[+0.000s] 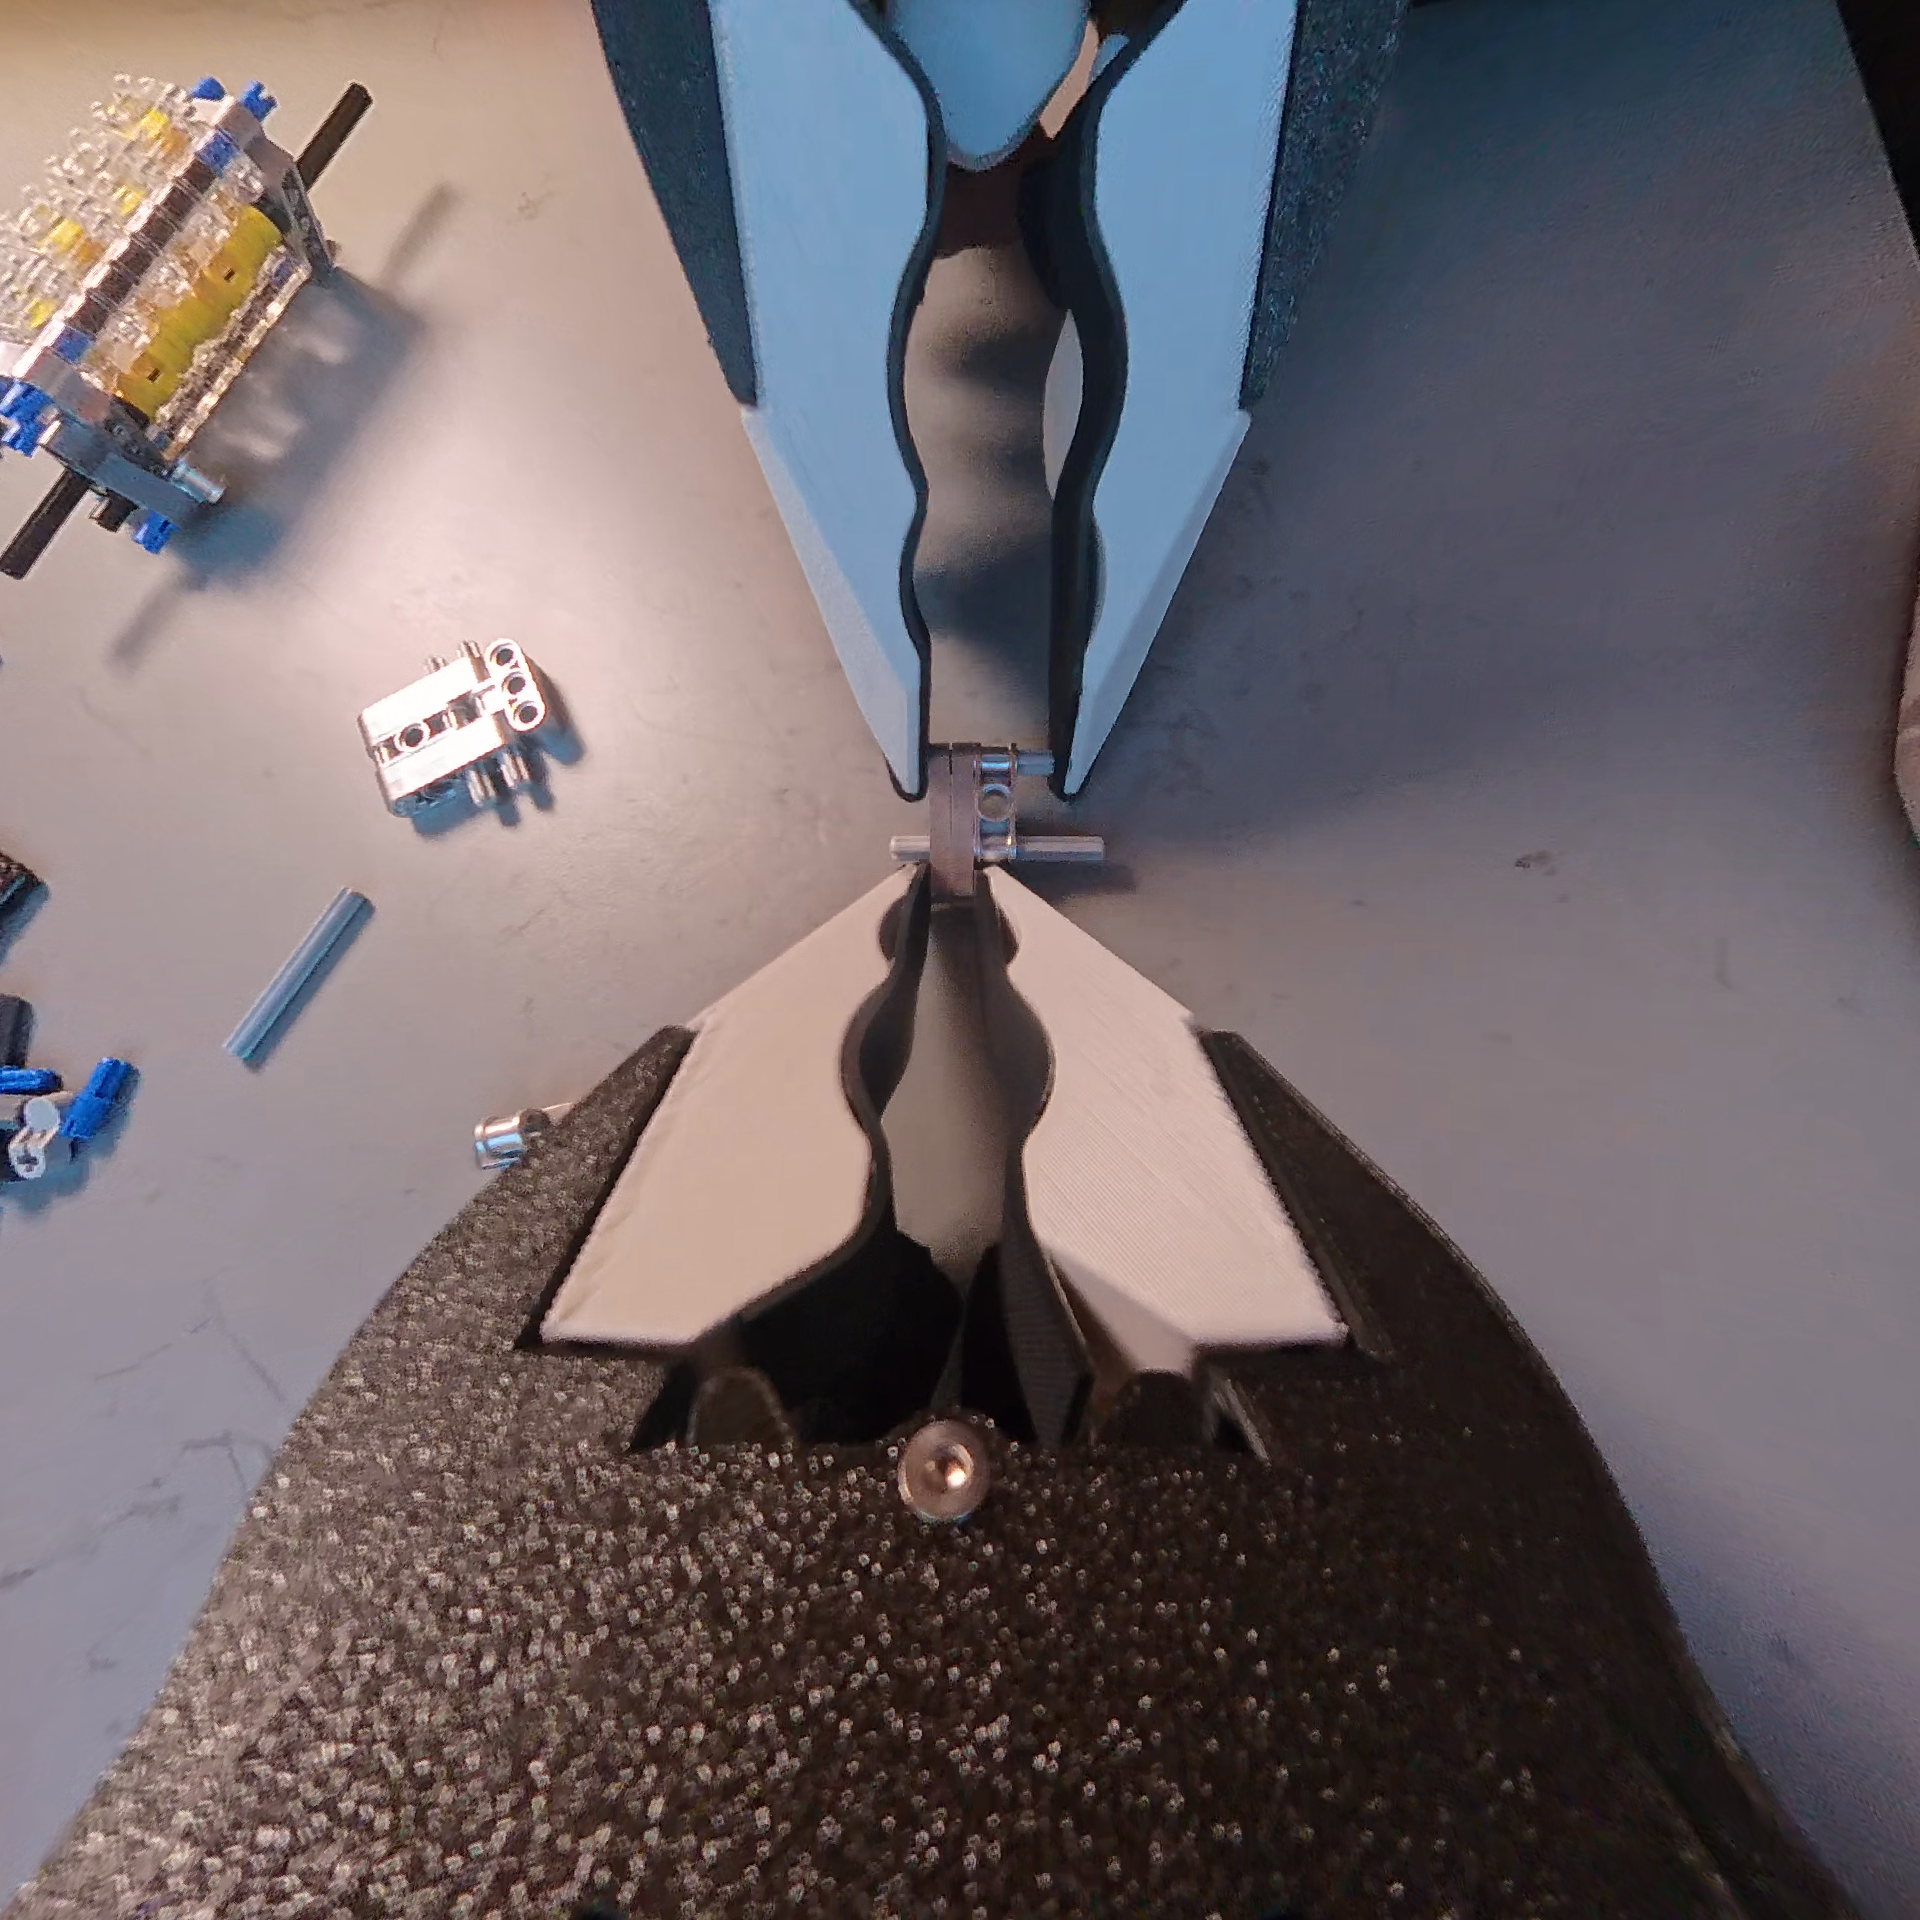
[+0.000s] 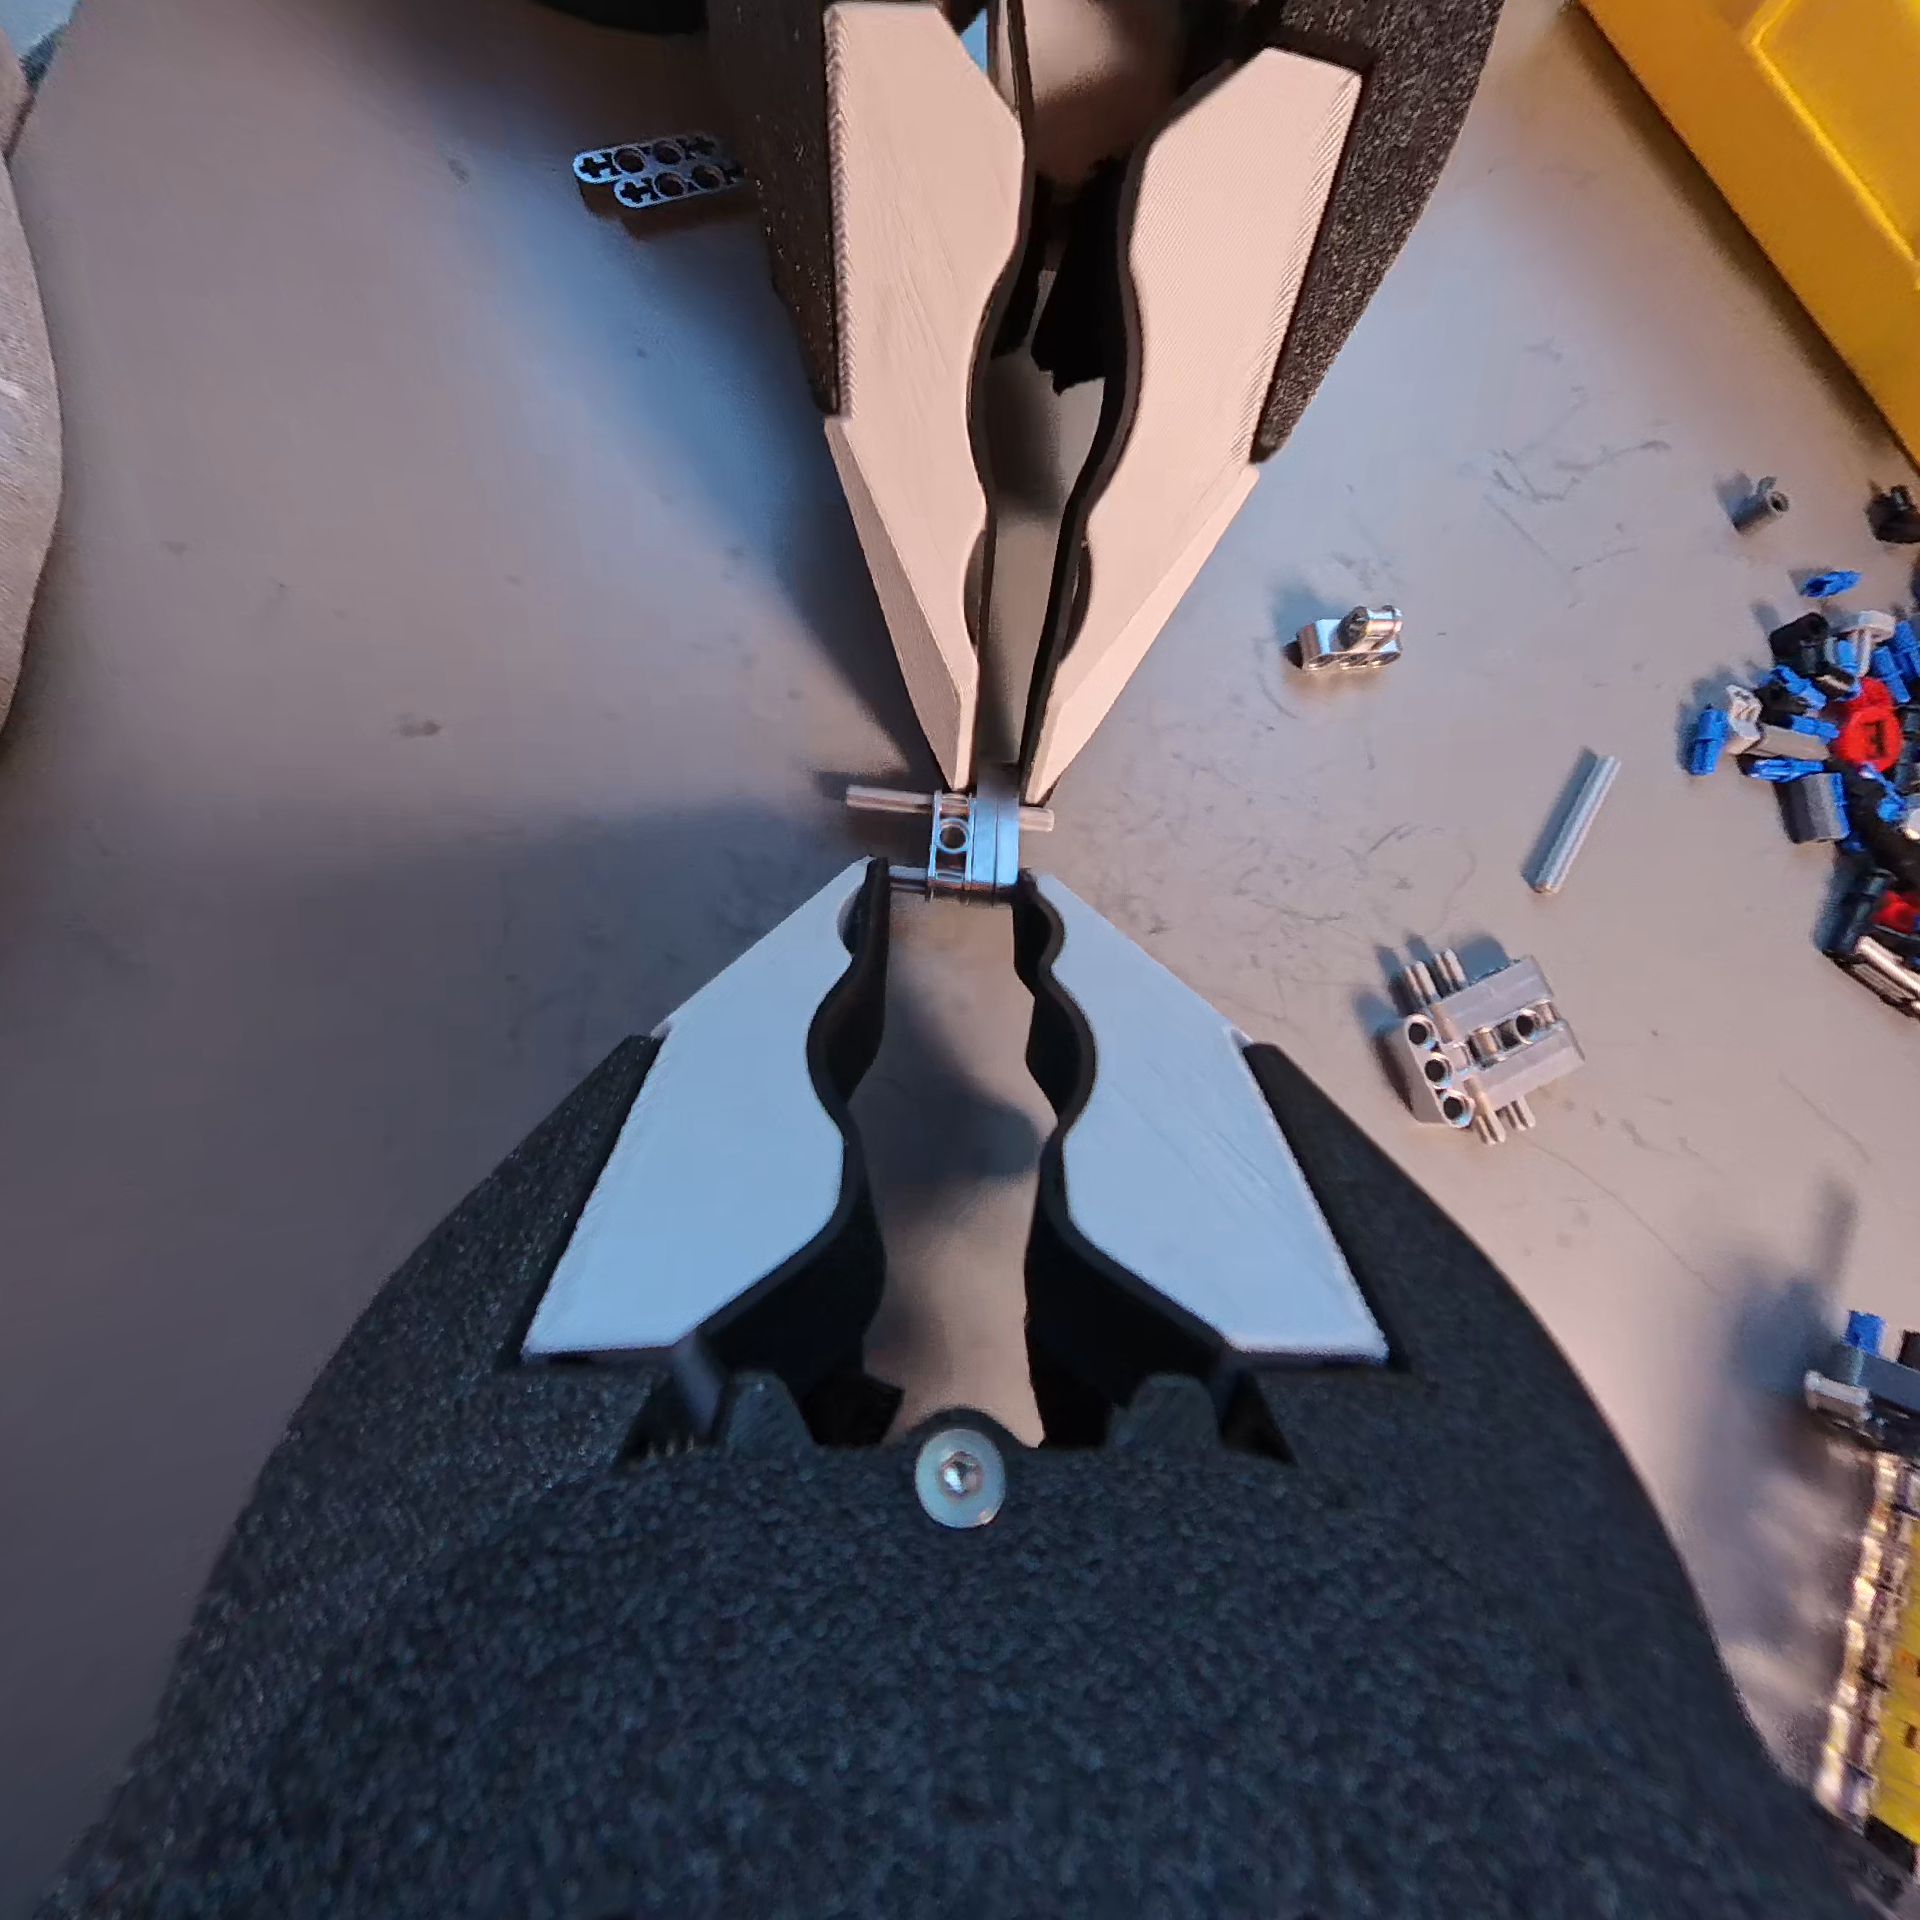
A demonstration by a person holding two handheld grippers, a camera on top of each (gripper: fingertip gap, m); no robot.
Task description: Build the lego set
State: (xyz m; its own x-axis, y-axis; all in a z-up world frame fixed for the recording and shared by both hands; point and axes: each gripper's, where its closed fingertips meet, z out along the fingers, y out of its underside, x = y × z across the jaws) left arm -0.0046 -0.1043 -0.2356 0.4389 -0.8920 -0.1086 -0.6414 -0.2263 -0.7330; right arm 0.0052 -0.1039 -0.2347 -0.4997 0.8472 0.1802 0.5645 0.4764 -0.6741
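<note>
Left wrist view: the left gripper [image 1: 954, 896], jaws nearly closed, pinches the dark plates of a small grey axle-and-connector assembly [image 1: 982, 821] held above the desk [image 1: 1507, 727]. The right gripper [image 1: 989, 777], opposite, clamps the assembly's far end across its short pin. A grey block of beams [image 1: 457, 740], a loose grey axle [image 1: 299, 975] and a clear, yellow and blue build [image 1: 156, 301] lie to the left.

Right wrist view: the right gripper [image 2: 951, 881], jaws moderately apart, grips the assembly [image 2: 961, 836]; the left gripper [image 2: 1000, 781] pinches it from beyond. A heap of loose pieces [image 2: 1829, 748] lies at right.
</note>
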